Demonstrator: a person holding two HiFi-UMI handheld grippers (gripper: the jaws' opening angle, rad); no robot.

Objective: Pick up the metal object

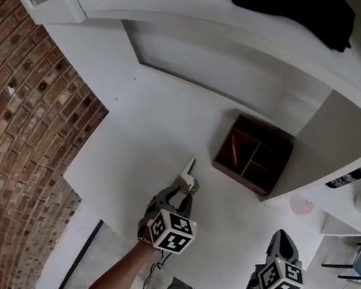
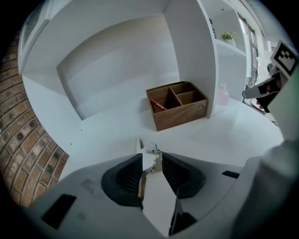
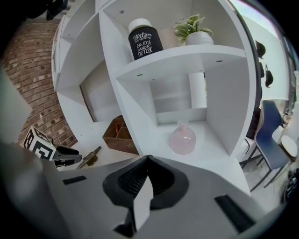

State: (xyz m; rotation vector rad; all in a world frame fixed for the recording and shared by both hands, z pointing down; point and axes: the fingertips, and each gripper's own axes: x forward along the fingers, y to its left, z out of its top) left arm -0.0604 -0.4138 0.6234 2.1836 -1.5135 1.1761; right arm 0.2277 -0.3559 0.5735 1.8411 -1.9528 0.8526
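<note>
Locating metal object [image 1: 189, 174]: small hinge- or latch-like piece, a pale plate with a brassy strip. It sits at the white desk [image 1: 147, 134] in front of the shelf unit. Whether it rests on the surface or is just off it cannot be told.
Handling, judged: rigid, thin, light. Smooth metal, so probably slippery on its flat faces. Not fragile. If it is hinged, a loose leaf may swing once raised.
Where to hold, judged: across the narrow strip, pads on its two flat sides, close to the bulkier end so it does not pivot.
Left gripper [image 1: 183, 190]: jaws drawn in on the metal object. In the left gripper view the piece fills the gap at the tips, with the strip along the left pad and the right pad against its other edge. Its far end sticks out past the tips.
Right gripper [image 1: 282, 238]: jaws together, nothing between them. Held well apart to the right, over the desk's near edge.
Wooden box [image 2: 180, 116]: beyond the object and apart from it, beside the shelf upright. Divided into compartments, with a red item [image 2: 159, 105] in the left one.
Pink vase [image 3: 182, 138]: in the lower shelf bay to the right, well clear.
Brick wall [image 1: 14, 146]: left of the desk.
Risk, judged: the grip is shallow, at the tips only, so the piece may twist or slide out on the lift.
Next, judged: a slow, straight rise, checking that it hangs square.
</note>
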